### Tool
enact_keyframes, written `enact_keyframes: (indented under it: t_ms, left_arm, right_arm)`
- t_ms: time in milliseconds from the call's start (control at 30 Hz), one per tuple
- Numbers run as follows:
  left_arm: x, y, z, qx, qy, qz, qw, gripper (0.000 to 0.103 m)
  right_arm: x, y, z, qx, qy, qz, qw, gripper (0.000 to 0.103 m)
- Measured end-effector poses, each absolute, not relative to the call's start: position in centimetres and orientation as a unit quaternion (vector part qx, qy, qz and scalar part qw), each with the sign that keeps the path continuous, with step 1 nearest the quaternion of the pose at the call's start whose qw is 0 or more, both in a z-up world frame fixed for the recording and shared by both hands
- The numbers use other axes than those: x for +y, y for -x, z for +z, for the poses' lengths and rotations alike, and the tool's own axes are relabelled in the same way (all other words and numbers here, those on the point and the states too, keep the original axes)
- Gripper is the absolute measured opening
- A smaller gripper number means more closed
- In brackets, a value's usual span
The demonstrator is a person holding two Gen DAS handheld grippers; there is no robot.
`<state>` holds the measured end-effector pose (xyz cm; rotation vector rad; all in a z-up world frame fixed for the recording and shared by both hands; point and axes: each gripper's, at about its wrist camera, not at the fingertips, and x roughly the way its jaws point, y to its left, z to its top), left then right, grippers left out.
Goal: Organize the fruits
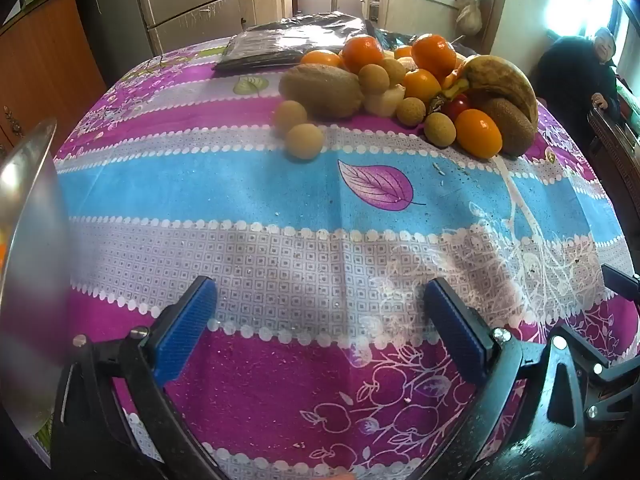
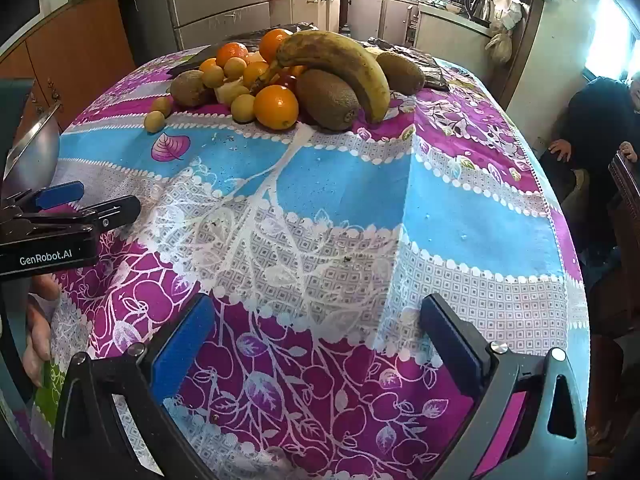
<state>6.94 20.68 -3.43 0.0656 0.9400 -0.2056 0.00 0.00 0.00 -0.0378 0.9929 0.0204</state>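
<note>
Fruit pile (image 1: 408,92) sits at far side of the table, heaped loose on the patterned cloth (image 1: 280,208): banana (image 2: 340,68) draped over kiwis (image 2: 328,98), oranges (image 2: 276,106) and small tan round fruits packed vs. each other. Two tan ones (image 1: 304,140) lie just beside the heap on its near-left edge, one touching the other.

Both tongs well apart from the pile. Left gripper (image 1: 320,308) released, blue pads wide, nothing between them. Right gripper (image 2: 316,320) same: spread wide, empty.

Risks, as I judge them:
- Pile has no rim or bowl round it. Pull one item from low in the heap & the round stuff prob. rolls; banana resting on top could slide off.
- Loose tan fruits are small, round; pads closing off-centre may squirt them away across the cloth, maybe off the edge.
- Banana looks ripe w/ brown spots, so a hard squeeze could bruise or split it.
- Metal bowl (image 1: 28,240) at far left, partly out of view; carrying fruit that far w/ a weak grip risks a drop.
</note>
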Motion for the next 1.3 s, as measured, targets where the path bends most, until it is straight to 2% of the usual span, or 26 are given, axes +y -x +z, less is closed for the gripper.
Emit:
enact_keyframes:
  t_ms: [933, 1033, 1067, 1133, 1167, 1233, 1300]
  left_arm:
    - [20.7, -6.9, -3.4, 0.452, -0.032, -0.099, 0.886, 0.103]
    - [20.7, -7.2, -3.4, 0.453, -0.033, -0.1, 0.885, 0.103]
    - [20.7, -7.4, -3.4, 0.455, -0.034, -0.101, 0.884, 0.103]
    - [20.5, -7.7, -3.3, 0.463, -0.038, -0.105, 0.879, 0.103]
    - [20.4, -7.9, -3.3, 0.47, -0.039, -0.107, 0.875, 0.102]
    - [20.3, -8.0, -3.1, 0.485, -0.035, -0.112, 0.867, 0.094]
    - [20.3, -8.6, -2.6, 0.494, -0.023, -0.13, 0.859, 0.082]
  right_arm:
    - [0.0, 0.0, 0.0, 0.478, 0.019, 0.01, 0.878, 0.103]
    - [-0.1, -0.7, 0.2, 0.506, 0.023, 0.02, 0.862, 0.103]
    - [-0.1, -1.1, 0.3, 0.52, 0.023, 0.029, 0.854, 0.101]
    - [-0.2, -1.6, 0.9, 0.527, 0.011, 0.05, 0.848, 0.087]
    - [-0.8, -2.2, 2.3, 0.526, -0.009, 0.073, 0.847, 0.086]
    - [-1.7, -3.2, 4.8, 0.498, -0.012, 0.081, 0.863, 0.086]
    - [-2.8, -5.0, 7.3, 0.466, -0.001, 0.089, 0.88, 0.086]
